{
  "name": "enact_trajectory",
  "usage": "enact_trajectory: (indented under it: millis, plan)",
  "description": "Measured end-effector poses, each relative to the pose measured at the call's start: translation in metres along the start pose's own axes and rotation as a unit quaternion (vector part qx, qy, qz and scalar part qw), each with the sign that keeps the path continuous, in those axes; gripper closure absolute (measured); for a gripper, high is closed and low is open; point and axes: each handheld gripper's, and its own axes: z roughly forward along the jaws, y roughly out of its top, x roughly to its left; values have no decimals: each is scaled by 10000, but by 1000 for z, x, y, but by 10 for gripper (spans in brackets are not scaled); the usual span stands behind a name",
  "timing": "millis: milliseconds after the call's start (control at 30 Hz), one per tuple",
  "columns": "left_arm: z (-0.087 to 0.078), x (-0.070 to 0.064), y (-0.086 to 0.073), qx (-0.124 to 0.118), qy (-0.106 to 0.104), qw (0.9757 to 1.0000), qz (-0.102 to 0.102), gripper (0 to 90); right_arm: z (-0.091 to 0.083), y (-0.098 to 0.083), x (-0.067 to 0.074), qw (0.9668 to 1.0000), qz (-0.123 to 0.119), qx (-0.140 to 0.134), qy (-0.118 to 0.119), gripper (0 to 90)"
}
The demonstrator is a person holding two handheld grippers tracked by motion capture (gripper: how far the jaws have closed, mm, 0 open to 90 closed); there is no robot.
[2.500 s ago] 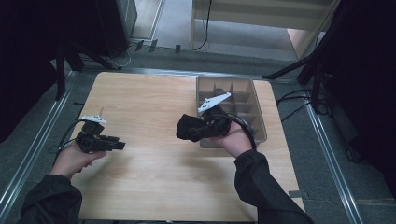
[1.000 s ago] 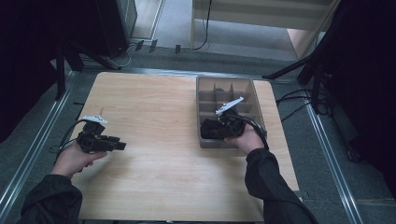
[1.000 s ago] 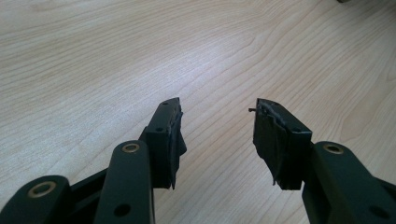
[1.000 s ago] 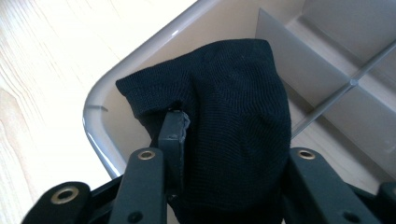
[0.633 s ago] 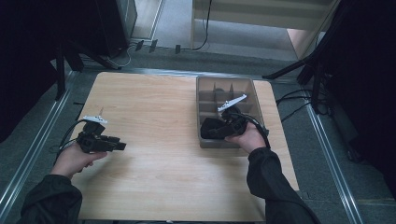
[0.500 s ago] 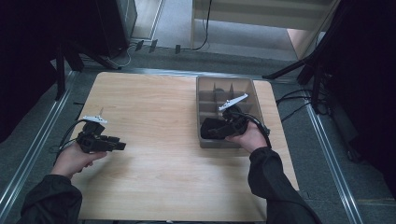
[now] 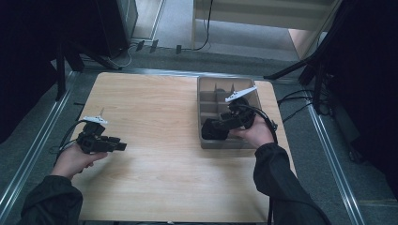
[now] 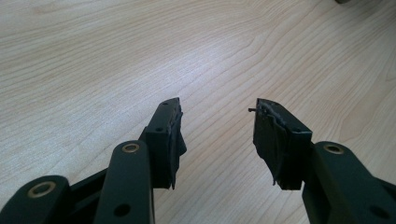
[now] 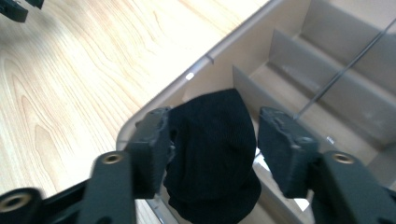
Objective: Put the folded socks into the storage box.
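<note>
The right gripper (image 9: 212,135) has fingers (image 9: 152,144) standing apart, having just drawn in a little after opening, with a black rolled cloth (image 9: 215,158) between them; the left pad seems to brush it, the right pad stands clear. The cloth sits in the near corner compartment of the grey divided tray (image 9: 187,77). Well apart, over the wooden table (image 7: 155,108), the left gripper (image 8: 217,133) is parted and empty.

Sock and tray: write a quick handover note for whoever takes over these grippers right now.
Right hand-held gripper: open, jaws just moving, black sock between them but not pinched; it sits in the near corner compartment of the grey tray.
Left hand-held gripper: open, empty, over bare table.
Done: sock placed in tray.
Left: pull the right gripper clear; check the sock stays down.
</note>
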Motion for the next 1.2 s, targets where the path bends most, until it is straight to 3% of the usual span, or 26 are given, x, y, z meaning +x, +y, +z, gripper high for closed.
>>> enact_trajectory:
  millis: [100,233,300,467,767,1200]
  plan:
    - [-1,0,0,-33,19,10000,-5,516,-3,5,3,9999,-69,-24,-82,572]
    - [0,0,0,-17,24,10000,12,519,-5,8,2,9997,19,-82,-232,782]
    - [0,0,0,1,30,10000,21,519,-2,6,-2,9996,79,-6,-256,835]
    - [1,0,0,30,48,10000,41,521,11,-5,-6,9996,178,189,-133,887]
    - [3,0,0,118,4,9999,46,518,31,-14,-3,9981,243,560,69,896]
    - [3,0,0,81,15,10000,37,519,49,-12,5,9956,46,933,-75,897]
